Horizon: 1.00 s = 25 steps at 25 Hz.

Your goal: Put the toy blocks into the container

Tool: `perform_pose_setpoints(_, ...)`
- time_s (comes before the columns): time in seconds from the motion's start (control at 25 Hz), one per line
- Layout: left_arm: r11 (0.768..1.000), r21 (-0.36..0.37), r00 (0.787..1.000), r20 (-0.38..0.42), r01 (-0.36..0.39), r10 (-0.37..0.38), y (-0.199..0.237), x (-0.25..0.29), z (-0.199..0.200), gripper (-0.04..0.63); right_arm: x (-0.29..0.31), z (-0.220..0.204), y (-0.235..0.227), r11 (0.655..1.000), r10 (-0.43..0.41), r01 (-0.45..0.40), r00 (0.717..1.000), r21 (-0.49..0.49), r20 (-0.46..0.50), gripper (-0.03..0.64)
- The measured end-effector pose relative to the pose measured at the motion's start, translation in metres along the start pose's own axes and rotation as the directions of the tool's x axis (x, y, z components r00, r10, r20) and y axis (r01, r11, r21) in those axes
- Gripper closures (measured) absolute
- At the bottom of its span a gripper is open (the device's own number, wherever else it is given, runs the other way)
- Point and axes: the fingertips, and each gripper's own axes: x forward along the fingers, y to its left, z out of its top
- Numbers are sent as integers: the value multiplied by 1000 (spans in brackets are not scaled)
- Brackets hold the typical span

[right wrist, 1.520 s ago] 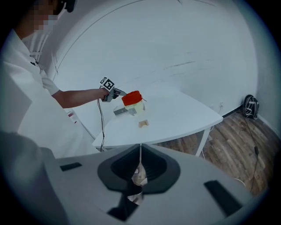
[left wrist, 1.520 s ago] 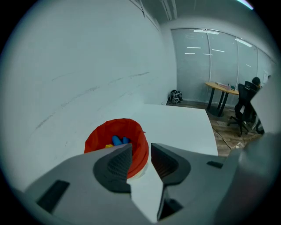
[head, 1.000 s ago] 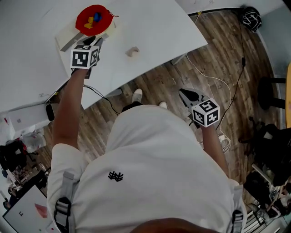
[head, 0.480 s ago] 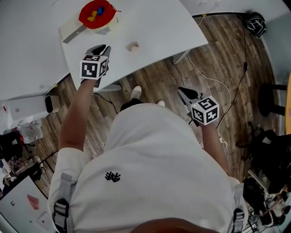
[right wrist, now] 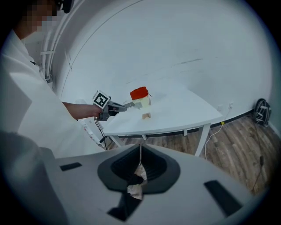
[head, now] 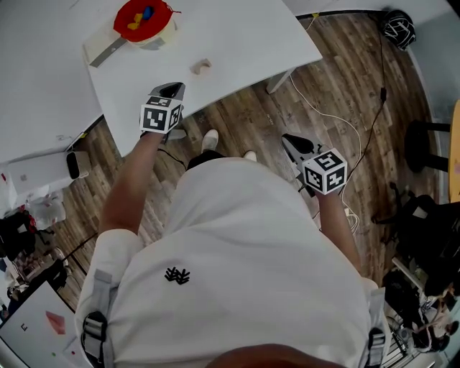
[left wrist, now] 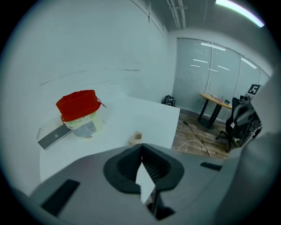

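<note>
Left gripper (head: pixel 172 88): jaws have just been closing and now stand clenched together with nothing between them. I judge it empty. It hangs over the near edge of the white table (head: pixel 237 36), pointing down and forward.

Right gripper (head: pixel 290 144): jaws pressed together, carrying nothing, held low at my side over the wood-plank floor (head: pixel 345 79), well apart from the work.

Task status: blue and yellow toy blocks (head: pixel 142 14) lie inside the pale plastic tub lined with a red cloth bag (head: pixel 164 32), which stands at the far side of the table. One pale wooden toy block (head: pixel 202 67) lies on the bare tabletop, between the left gripper and the tub. I judge the task partly done, with that one block left to collect.

Surroundings: a grey flat strip (head: pixel 108 52) lies touching the tub's base. A white cable (head: pixel 323 115) trails on the floor. Nothing stands between the loose block and the tub
</note>
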Motion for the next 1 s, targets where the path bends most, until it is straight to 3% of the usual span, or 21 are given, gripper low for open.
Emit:
perform_pose_setpoints(0.12,1000,11,1000,-12,11,-11,-4,16,-12,583,-1,1,-2,1000,-17,17,1000,9,1,604)
perform_pose_setpoints(0.24,999,25,999,-20,30,-30,-7,33,-19,514,-1,3,-5,999,-36,36,999,20,1,604)
perform_pose_setpoints(0.44,998,41,998,-31,49,-48,-7,60,-21,474,-3,4,-9,996,-74,74,997,39,-11,604)
perform_pose_setpoints(1.0,988,94,991,-59,122,-117,13,120,-16,413,7,21,-3,981,-171,173,985,88,-35,604)
